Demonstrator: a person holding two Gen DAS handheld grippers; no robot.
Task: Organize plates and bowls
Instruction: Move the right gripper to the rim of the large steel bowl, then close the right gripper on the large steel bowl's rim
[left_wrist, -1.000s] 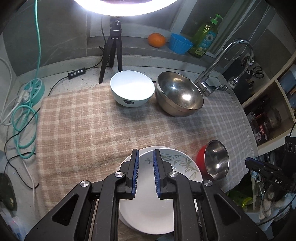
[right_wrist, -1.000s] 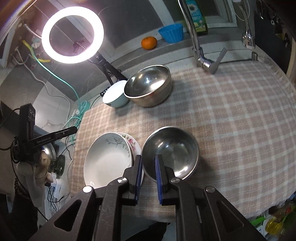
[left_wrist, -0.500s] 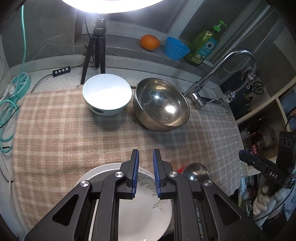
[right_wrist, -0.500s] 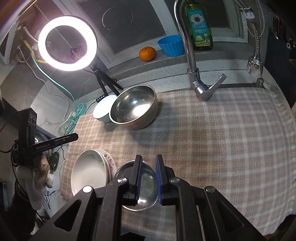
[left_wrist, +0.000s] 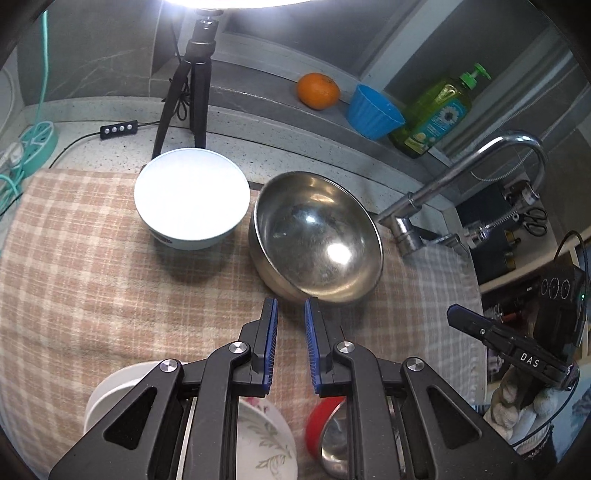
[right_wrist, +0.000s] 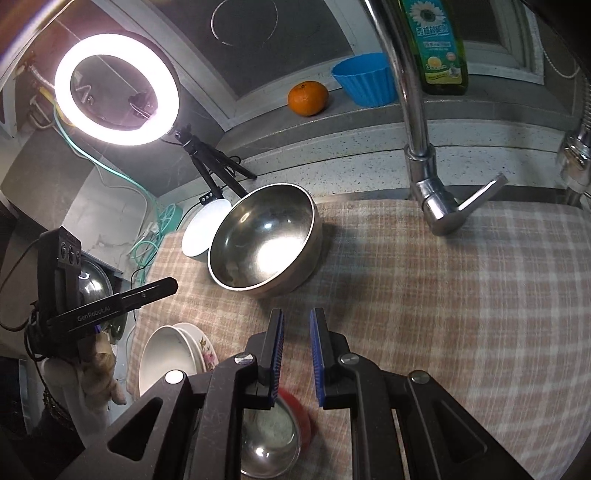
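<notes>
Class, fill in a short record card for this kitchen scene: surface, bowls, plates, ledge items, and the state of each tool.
Surface: checked cloth over the counter
Large steel bowl: upright, beside the white bowl
Small red-sided steel bowl: near edge, beside the plates
Plates: stacked, floral one underneath
Ledge: orange, blue cup, soap bottle
Left tool: nearly shut, holding nothing
Right tool: nearly shut, holding nothing

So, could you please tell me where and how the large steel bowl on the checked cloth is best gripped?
Probably by its thin rim: the large steel bowl sits upright and open, and its round wall is too wide for a gripper. Take the near edge from above, one finger inside and one outside; the white bowl crowds its left side.
</notes>
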